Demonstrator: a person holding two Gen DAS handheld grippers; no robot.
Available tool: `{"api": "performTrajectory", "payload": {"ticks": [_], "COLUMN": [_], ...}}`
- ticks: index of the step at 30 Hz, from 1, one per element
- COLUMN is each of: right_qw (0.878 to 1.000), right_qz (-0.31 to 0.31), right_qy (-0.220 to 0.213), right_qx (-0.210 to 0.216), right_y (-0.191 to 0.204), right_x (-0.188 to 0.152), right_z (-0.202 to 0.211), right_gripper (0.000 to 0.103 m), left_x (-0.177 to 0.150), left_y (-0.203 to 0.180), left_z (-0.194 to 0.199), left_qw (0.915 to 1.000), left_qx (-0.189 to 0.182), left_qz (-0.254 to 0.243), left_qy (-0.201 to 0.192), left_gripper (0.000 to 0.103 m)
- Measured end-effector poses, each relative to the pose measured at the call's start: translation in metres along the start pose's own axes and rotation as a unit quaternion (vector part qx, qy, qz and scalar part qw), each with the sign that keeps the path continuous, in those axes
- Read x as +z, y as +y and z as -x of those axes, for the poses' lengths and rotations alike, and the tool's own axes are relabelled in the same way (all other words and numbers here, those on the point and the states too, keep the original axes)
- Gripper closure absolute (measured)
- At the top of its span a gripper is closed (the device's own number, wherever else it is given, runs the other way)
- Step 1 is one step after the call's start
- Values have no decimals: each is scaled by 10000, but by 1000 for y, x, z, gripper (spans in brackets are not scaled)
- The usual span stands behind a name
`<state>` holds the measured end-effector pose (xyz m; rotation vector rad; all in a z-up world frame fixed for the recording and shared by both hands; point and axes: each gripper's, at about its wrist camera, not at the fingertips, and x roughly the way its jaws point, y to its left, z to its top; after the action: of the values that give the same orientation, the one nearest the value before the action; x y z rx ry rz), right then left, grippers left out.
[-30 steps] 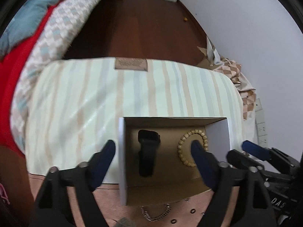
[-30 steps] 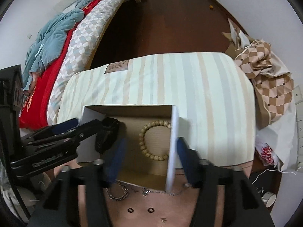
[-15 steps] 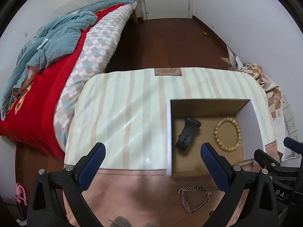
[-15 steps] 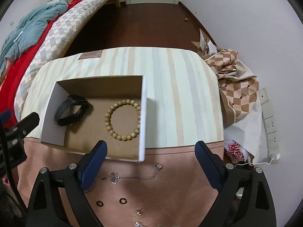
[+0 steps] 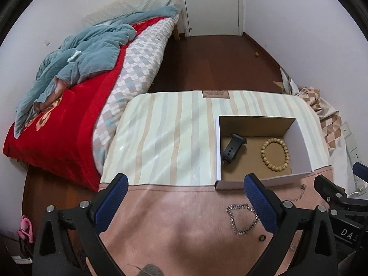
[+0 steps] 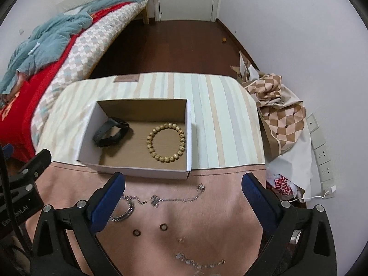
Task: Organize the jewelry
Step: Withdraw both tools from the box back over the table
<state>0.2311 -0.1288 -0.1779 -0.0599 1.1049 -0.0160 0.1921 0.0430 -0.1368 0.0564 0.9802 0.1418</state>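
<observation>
A: Left wrist view: why is the left gripper (image 5: pixel 184 201) spread wide and empty?
B: Probably between picks. The cardboard box (image 5: pixel 301 135) sits far right, holding a rubbery black band (image 5: pixel 233 148) and a wooden bead bracelet (image 5: pixel 274 154).

A: Right wrist view?
B: The right gripper (image 6: pixel 183 199) gapes empty over a fine necklace (image 6: pixel 177 196), a chunky chain (image 6: pixel 125 210) and two dark rings (image 6: pixel 149 229) on pink cloth (image 6: pixel 218 230).

The open cardboard box (image 6: pixel 142 138) sits on the striped padded tabletop (image 6: pixel 220 124), holding the black watch band (image 6: pixel 110 133) left of the wooden bead bracelet (image 6: pixel 166 143). Before it (nearer the cameras) lie the silver chain bracelet (image 5: pixel 241 220), thin silver necklace (image 6: pixel 177 197) and two small dark rings (image 6: pixel 149 229).
</observation>
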Motion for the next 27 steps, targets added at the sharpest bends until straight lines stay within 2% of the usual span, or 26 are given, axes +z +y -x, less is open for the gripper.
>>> {"api": "performTrajectory", "payload": {"ticks": [9, 17, 23, 27], "right_qw": [9988, 9972, 9967, 9980], "right_qz": [-49, -112, -212, -443], "right_qy": [-488, -733, -775, -410], "right_qx": [85, 94, 140, 193], "right_y": [6, 3, -5, -24], "right_x": [-21, -42, -56, -76], "right_z": [68, 110, 126, 100], "right_gripper": [1, 1, 1, 0], "left_x": [-18, -32, -44, -65], "left_y": [10, 14, 15, 13], "left_z": [63, 98, 100, 75], "left_qw": [9990, 9977, 9979, 9992], "left_qx": [17, -57, -65, 99], "left_qz": [43, 82, 181, 128], "left_qy": [-455, -665, -623, -357], "left_gripper": [0, 0, 0, 0]}}
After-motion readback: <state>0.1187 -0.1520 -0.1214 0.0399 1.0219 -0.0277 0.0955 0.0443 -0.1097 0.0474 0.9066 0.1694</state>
